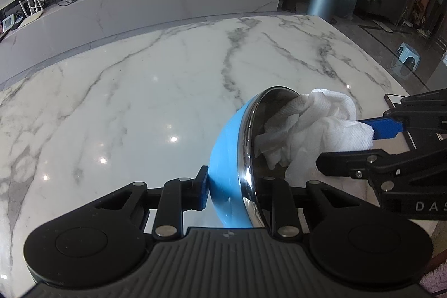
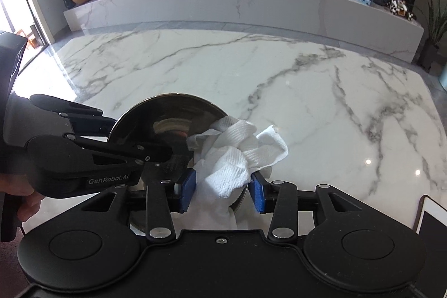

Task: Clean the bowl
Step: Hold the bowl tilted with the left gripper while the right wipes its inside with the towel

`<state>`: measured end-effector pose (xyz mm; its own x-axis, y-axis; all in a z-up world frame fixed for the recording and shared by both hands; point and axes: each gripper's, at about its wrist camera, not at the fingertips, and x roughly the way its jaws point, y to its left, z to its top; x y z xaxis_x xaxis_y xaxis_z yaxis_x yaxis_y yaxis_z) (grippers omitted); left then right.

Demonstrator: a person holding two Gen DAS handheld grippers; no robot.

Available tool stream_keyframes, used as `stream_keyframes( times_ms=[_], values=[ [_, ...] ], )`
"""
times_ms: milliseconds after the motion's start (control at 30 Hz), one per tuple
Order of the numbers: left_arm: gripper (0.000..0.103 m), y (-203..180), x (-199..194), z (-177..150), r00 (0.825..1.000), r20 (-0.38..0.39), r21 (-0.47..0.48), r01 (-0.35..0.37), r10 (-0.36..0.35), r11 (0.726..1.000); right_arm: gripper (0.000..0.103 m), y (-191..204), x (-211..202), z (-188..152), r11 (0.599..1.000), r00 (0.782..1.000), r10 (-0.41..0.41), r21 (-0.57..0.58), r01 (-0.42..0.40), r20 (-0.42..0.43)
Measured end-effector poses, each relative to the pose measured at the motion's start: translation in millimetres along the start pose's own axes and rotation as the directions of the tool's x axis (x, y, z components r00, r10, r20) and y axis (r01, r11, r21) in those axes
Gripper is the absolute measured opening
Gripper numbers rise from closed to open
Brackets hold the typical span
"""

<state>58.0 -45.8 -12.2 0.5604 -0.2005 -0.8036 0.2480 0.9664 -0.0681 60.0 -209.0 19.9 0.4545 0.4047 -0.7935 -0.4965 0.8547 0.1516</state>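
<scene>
Left wrist view: one bowl [image 1: 226, 158], blue outside and steel inside, tilted on edge above the marble table [image 1: 125, 102]. One crumpled white paper towel [image 1: 315, 124] lies in its mouth. Two grippers in play. The left gripper [image 1: 232, 186] has its fingers pinched on the bowl's rim, one pad [image 1: 202, 187] against the blue wall, the other inside and hidden behind the rim. The right gripper [image 2: 222, 190] shows its two blue pads [image 2: 187, 190] spread apart; the towel hangs between them, near the left pad and touching the right one, not squeezed.

Right wrist view: the bowl's steel hollow faces the camera, towel bunched at its right rim. Tabletop beyond the bowl is wide and bare to its far edge. One phone [image 2: 430, 219] lies at the near right corner, close to the right gripper. A long marble console [image 2: 251, 7] stands past the table, well apart.
</scene>
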Motion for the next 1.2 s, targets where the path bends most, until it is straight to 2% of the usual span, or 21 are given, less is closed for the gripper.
stream_keyframes(
  times_ms=[33, 100, 200, 300, 633, 733, 1000, 1200],
  values=[
    [0.023, 0.4, -0.4, 0.0, 1.000, 0.001, 0.000, -0.001, 0.001, 1.000, 0.025, -0.1, 1.6, 0.3, 1.000, 1.000, -0.003, -0.003, 0.003, 0.004],
    [0.023, 0.6, -0.4, 0.0, 1.000, 0.003, 0.001, -0.001, 0.001, 1.000, 0.014, -0.3, 7.0, 0.8, 1.000, 1.000, -0.014, -0.006, 0.014, 0.002],
    [0.023, 1.0, -0.4, -0.3, 1.000, 0.005, 0.003, 0.001, -0.001, 1.000, 0.008, -1.2, 14.9, 0.5, 1.000, 1.000, -0.029, 0.008, 0.029, -0.012],
    [0.023, 0.1, -0.6, -0.9, 1.000, 0.007, 0.009, 0.002, -0.002, 1.000, 0.007, -1.8, 22.8, 0.4, 0.999, 0.999, -0.043, 0.004, 0.043, -0.030],
    [0.023, -3.4, -0.6, -1.1, 1.000, 0.012, 0.014, -0.004, 0.004, 1.000, 0.006, 0.5, 39.9, -5.9, 0.999, 0.995, -0.017, 0.043, 0.021, -0.095],
    [0.023, -3.8, -1.2, -1.3, 1.000, 0.013, 0.017, -0.009, 0.009, 1.000, 0.007, -0.6, 41.0, -7.1, 0.997, 0.994, 0.014, 0.072, -0.006, -0.108],
    [0.023, -3.7, -2.2, -0.6, 1.000, 0.014, 0.019, -0.003, 0.002, 1.000, 0.007, 4.5, 44.4, -9.0, 0.976, 0.972, 0.180, 0.149, -0.158, -0.148],
    [0.023, -4.8, -2.1, 0.1, 1.000, 0.014, 0.029, -0.003, 0.002, 1.000, 0.007, 13.0, 44.9, -10.4, 0.983, 0.973, 0.161, 0.110, -0.144, -0.164]
  ],
)
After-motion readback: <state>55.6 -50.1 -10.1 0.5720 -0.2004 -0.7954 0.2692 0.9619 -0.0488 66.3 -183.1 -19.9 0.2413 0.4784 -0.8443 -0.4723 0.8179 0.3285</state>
